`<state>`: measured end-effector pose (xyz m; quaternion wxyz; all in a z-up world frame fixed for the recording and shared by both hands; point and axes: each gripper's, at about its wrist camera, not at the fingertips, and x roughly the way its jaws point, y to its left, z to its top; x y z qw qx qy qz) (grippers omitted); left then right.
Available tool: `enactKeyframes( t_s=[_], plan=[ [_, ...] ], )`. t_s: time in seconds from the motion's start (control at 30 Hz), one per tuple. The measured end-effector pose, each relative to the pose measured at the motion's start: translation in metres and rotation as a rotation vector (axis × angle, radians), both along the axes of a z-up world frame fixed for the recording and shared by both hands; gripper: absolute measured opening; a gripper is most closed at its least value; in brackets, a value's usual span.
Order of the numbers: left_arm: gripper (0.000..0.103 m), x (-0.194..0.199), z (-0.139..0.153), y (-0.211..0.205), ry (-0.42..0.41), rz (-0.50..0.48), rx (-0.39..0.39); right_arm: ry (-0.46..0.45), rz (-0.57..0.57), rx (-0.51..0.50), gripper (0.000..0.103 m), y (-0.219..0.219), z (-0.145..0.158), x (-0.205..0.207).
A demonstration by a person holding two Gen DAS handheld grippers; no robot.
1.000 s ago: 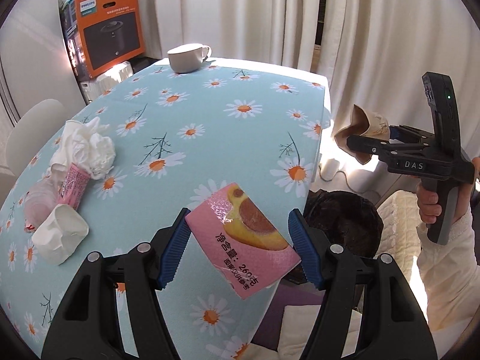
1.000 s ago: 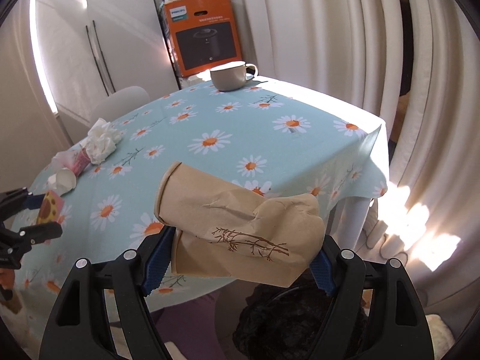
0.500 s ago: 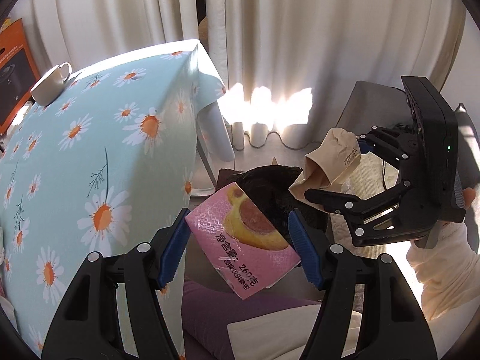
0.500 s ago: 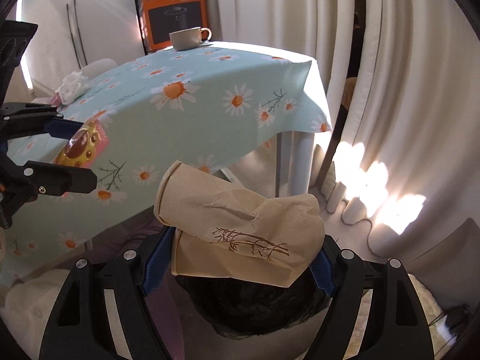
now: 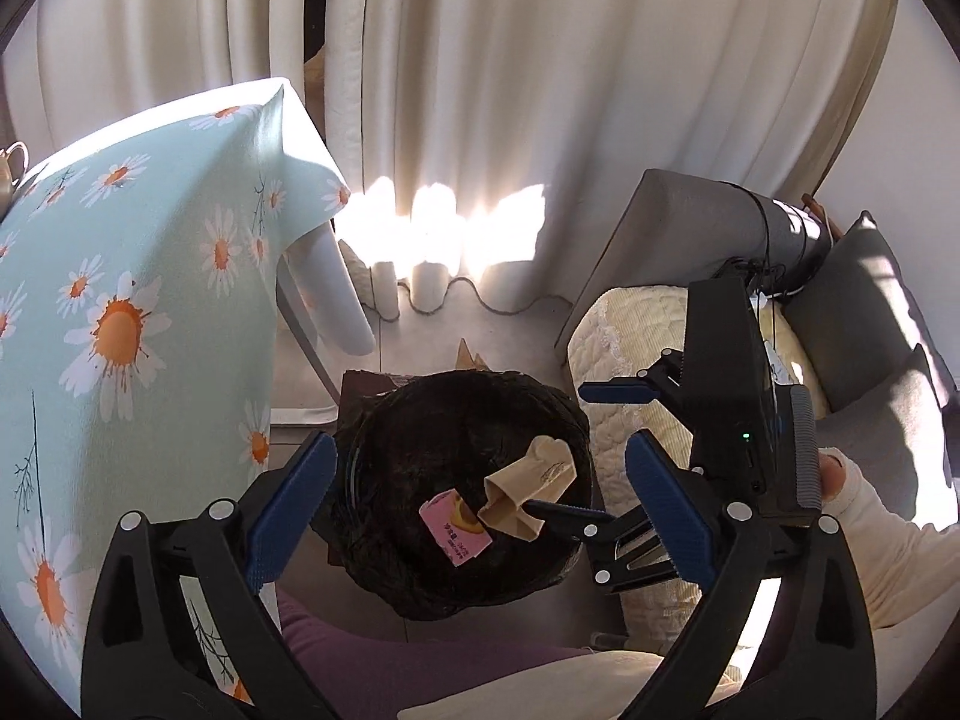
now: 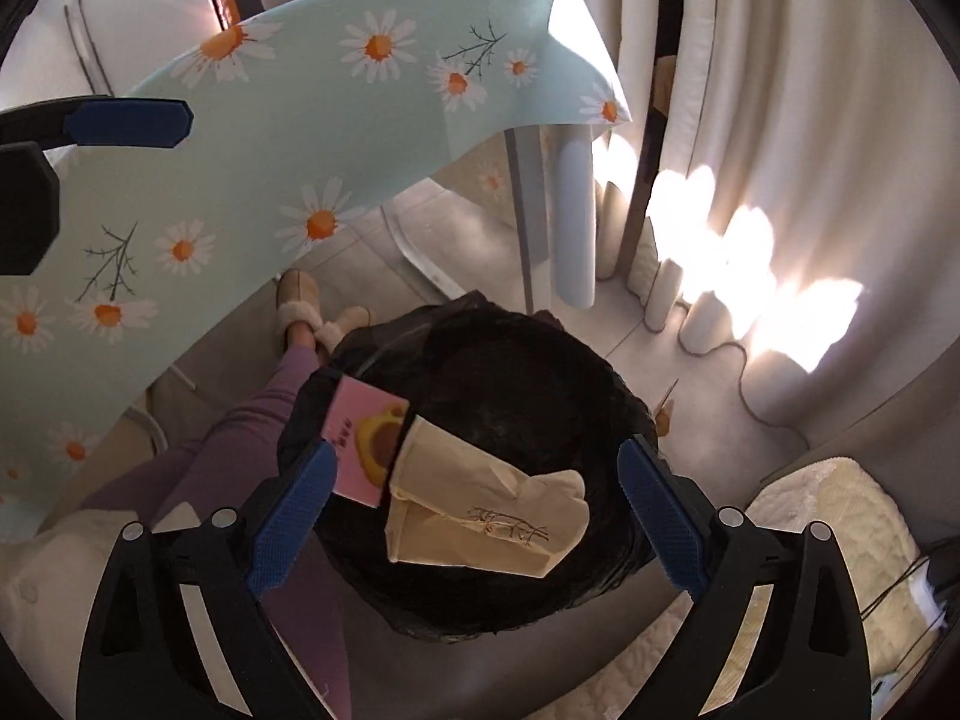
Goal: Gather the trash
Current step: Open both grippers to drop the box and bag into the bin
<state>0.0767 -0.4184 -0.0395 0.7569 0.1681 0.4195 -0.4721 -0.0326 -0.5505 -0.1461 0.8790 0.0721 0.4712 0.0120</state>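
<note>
A bin lined with a black bag (image 5: 420,468) stands on the floor beside the table; it also shows in the right wrist view (image 6: 510,372). A pink snack wrapper (image 5: 456,525) and a crushed tan paper cup (image 5: 528,489) are inside its mouth, free of both grippers; they also show in the right wrist view, the wrapper (image 6: 360,438) left of the cup (image 6: 480,516). My left gripper (image 5: 474,498) is open and empty above the bin. My right gripper (image 6: 474,510) is open and empty above it too, and shows in the left wrist view (image 5: 600,450).
The table with the daisy cloth (image 5: 120,300) stands left of the bin, its white leg (image 5: 336,300) close by. A cushioned seat (image 5: 630,324) is to the right. Curtains (image 5: 540,90) hang behind. My legs and slippers (image 6: 300,318) are under the table.
Both grippers have opened over the bin. The pink wrapper and the tan cup have dropped out of them into the black bag.
</note>
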Motion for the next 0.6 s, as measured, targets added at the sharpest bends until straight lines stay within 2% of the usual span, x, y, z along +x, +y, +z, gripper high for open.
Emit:
enactKeyframes(
  t_s=[0.17, 0.27, 0.43, 0.6],
  plan=[
    [0.095, 0.006, 0.004, 0.019, -0.012, 0.046, -0.017, 0.041, -0.029, 0.03, 0.09, -0.005, -0.017, 0.012],
    [0.095, 0.004, 0.013, 0.037, -0.014, 0.069, -0.064, 0.041, -0.045, 0.03, 0.09, -0.006, -0.016, 0.015],
    [0.097, -0.003, 0.038, 0.068, -0.059, 0.111, -0.132, -0.019, -0.038, 0.0, 0.09, -0.001, 0.012, 0.017],
    [0.097, -0.009, 0.057, 0.105, -0.115, 0.196, -0.143, -0.112, -0.041, 0.005, 0.09, 0.006, 0.045, 0.021]
  ],
)
